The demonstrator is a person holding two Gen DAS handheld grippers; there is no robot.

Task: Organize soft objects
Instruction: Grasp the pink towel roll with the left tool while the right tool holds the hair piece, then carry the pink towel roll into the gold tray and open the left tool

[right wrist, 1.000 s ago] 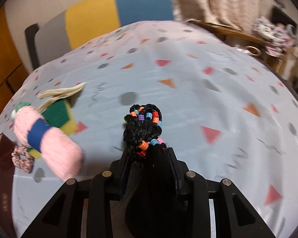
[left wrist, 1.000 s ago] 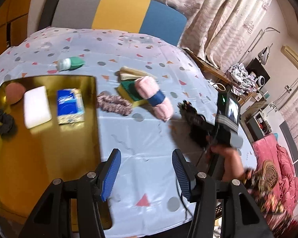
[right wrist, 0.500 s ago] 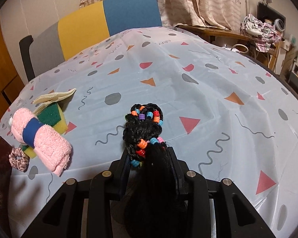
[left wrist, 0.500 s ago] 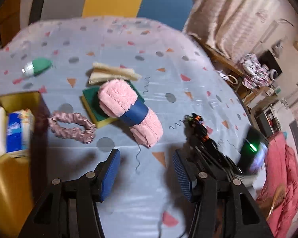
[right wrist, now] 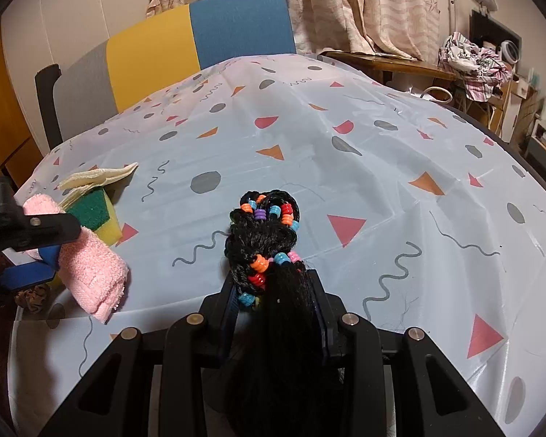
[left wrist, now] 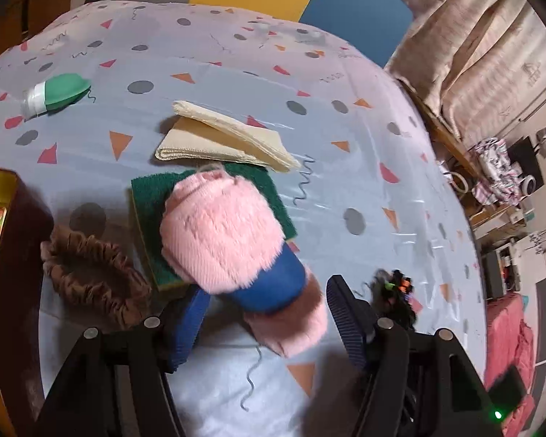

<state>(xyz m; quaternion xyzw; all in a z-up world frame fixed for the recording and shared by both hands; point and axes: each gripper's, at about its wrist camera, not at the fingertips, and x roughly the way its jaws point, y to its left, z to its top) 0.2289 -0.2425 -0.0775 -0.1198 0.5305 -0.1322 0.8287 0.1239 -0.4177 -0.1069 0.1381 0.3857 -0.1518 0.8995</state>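
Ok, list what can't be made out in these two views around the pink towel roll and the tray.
- Tray: left wrist view, cut off by the left edge; its contents barely show.
- Pink towel roll: its near end sits in shadow between the left tool's open pads, which have just been widening.
- Sponge: mostly covered by the roll.
- Scrunchie: right wrist view, largely hidden behind the left tool.

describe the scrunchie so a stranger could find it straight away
On the patterned tablecloth, find the pink towel roll lying on a green sponge. The scrunchie lies just left of the sponge, beside the gold tray. It is the only ruffled brown fabric ring there.
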